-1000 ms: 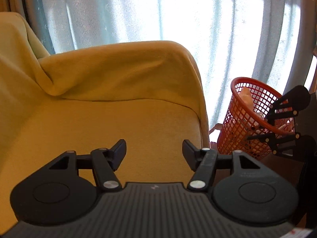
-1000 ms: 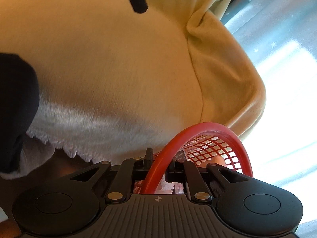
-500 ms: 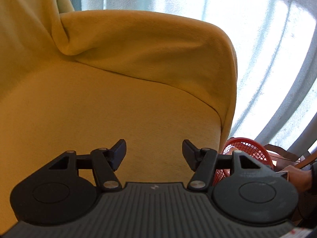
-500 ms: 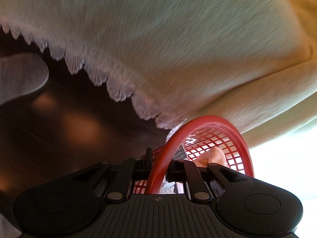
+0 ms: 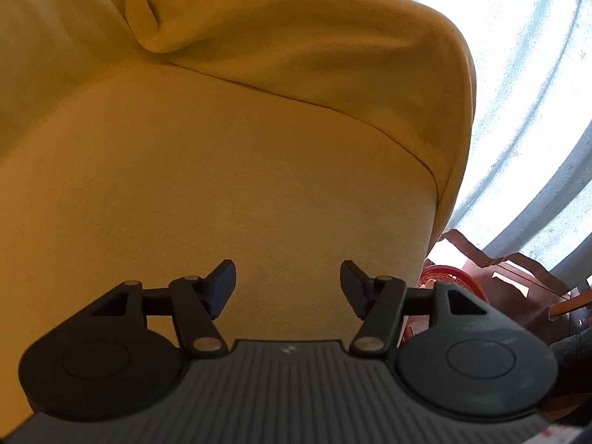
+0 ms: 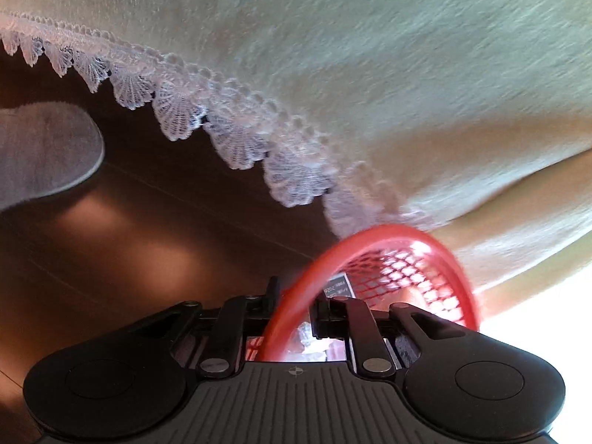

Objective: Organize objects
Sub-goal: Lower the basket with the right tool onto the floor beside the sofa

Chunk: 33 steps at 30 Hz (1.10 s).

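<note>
My right gripper (image 6: pixel 294 301) is shut on the rim of a red mesh basket (image 6: pixel 414 248) and holds it low beside the armchair, over the dark floor. Small items lie inside the basket, blurred. The basket's rim also shows in the left wrist view (image 5: pixel 453 277), low to the right of the chair seat. My left gripper (image 5: pixel 288 283) is open and empty, hovering over the yellow seat of the armchair (image 5: pixel 222 185).
A yellow cover with a white lace hem (image 6: pixel 236 137) drapes the chair. A grey slipper (image 6: pixel 40 155) lies on the dark wood floor (image 6: pixel 122 251). Pale curtains (image 5: pixel 536 74) hang behind the chair. Brown wooden furniture (image 5: pixel 518 285) stands at the right.
The right gripper has carried the basket down from seat height to near the floor beside the chair. The left gripper has tilted down over the seat, still open.
</note>
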Available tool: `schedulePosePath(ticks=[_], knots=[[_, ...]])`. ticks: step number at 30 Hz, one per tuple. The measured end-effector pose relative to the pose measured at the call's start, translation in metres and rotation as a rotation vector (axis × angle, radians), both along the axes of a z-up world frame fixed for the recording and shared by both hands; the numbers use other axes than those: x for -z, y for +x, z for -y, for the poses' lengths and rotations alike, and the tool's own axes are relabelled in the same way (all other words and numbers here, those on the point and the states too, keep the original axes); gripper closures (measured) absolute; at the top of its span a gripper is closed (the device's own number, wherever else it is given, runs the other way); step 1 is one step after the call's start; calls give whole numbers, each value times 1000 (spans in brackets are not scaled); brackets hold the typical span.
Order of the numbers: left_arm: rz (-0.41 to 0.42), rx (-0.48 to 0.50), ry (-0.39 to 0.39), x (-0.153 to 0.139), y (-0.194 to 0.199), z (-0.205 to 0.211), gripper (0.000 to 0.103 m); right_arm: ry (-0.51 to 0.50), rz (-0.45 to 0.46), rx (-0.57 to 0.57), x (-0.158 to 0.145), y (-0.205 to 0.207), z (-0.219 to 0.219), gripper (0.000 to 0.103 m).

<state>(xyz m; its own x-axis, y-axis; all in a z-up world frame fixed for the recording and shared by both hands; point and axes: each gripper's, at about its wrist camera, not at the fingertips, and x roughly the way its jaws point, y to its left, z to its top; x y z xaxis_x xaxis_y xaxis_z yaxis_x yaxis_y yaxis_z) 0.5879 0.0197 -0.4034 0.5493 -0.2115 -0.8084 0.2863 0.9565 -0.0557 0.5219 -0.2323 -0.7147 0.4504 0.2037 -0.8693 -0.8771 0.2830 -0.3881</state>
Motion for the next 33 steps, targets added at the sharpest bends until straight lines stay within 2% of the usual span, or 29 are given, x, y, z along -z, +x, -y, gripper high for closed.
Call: schedulePosePath(ticks=[1,2,3,4,5,8,11,15,19,21,24,29,33], knots=[[-7,-4,1,1,-1,-1,45,-7,-31,20,3,-1,-1,91],[-16,-9,1,1,-4,0,45,-6,-41,38,4,-3,-3,85],[-22,-14,0,2,-5,-1,45,-6,-50,57,5,-4,-3,73],[-26,-20,0,1,-6,-1,45,-12,-68,78,6,-5,-3,65],[-33,-26,-1,1,-8,-2,45,-16,-87,96,7,-6,-3,52],[-42,-50,-2,-4,-13,-4,45,-37,-131,132,2,-12,2,50],[-50,-82,4,-18,-20,-2,45,-6,-134,143,-33,-21,13,50],[-59,-145,-2,-55,-34,6,45,85,-174,197,-109,-22,32,50],[-22,-195,38,-107,-57,31,41,169,-217,271,-209,-20,58,50],[-15,-244,35,-132,-73,42,29,206,-231,335,-265,-24,69,50],[-22,-324,25,-164,-101,59,17,237,-232,416,-339,-24,84,50],[-61,-438,-34,-205,-145,75,2,261,-233,501,-443,-38,105,50],[-108,-467,-33,-229,-171,82,2,278,-267,596,-507,-46,116,50]])
